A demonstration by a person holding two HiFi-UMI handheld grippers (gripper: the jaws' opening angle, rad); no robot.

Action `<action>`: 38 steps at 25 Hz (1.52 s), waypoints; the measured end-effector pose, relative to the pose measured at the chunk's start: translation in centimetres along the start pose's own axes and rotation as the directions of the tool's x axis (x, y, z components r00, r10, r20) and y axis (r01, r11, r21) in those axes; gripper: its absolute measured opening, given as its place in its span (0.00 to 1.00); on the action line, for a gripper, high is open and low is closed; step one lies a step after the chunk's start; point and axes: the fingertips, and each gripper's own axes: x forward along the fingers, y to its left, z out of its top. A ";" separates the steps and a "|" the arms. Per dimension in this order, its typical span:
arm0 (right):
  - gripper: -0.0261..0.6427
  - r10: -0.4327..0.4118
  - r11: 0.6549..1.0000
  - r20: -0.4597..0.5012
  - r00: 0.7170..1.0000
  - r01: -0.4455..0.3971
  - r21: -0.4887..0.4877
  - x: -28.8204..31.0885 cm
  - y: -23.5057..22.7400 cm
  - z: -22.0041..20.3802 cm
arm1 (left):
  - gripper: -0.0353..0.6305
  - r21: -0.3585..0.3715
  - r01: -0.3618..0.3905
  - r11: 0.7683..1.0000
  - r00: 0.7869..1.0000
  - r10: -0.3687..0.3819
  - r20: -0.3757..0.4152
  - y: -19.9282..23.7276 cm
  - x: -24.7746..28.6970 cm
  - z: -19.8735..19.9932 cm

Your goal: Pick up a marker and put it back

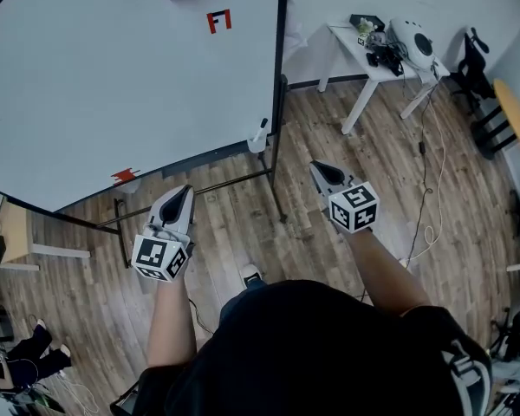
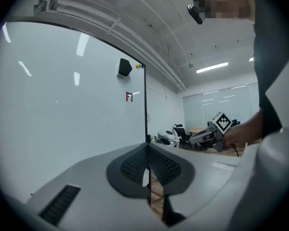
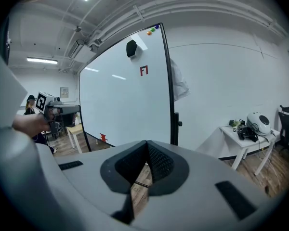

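Above the wooden floor (image 1: 243,219), in front of the whiteboard (image 1: 113,76), the left gripper (image 1: 185,192) and the right gripper (image 1: 320,170) are held side by side, well apart, both aimed toward the board's lower right corner. Each is clenched on nothing: in either gripper view the jaw tips are seen pressed together, with only floorboards showing through the slot behind them. What is taken to be the marker (image 1: 258,135) — a slim white thing with a dark tip, too small to be identified surely — is seen propped at the foot of the board, just beside its dark frame post (image 1: 280,76) and well clear of both grippers. The approach is judged to be the step in hand; nothing has been picked up yet. For the next move, one gripper would have to be brought up to the marker, its jaws spread and then lined up across the barrel.
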 end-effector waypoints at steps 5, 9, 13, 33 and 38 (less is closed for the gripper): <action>0.03 -0.024 1.000 -0.007 1.000 0.024 -0.001 2.8 0.9 1.3 | 0.07 -0.006 0.028 1.000 1.000 -0.028 0.000 3.6 0.7 -0.1; 0.03 -0.044 0.999 -0.011 0.999 0.044 -0.007 5.1 1.6 2.2 | 0.07 -0.007 0.044 0.999 0.999 -0.044 0.009 6.6 1.3 -0.2; 0.03 -0.060 0.998 -0.021 0.998 0.060 -0.012 7.0 2.2 2.8 | 0.07 -0.012 0.060 0.998 0.998 -0.060 0.009 9.1 1.9 -0.6; 0.03 -0.096 0.995 -0.056 0.994 0.097 0.026 11.5 2.8 2.1 | 0.07 -0.015 0.124 0.992 0.992 -0.124 -0.018 13.2 3.5 -2.2; 0.04 -0.088 0.995 -0.049 0.995 0.089 0.034 12.0 1.7 1.8 | 0.07 0.000 0.127 0.992 0.991 -0.127 -0.032 12.7 4.4 -2.2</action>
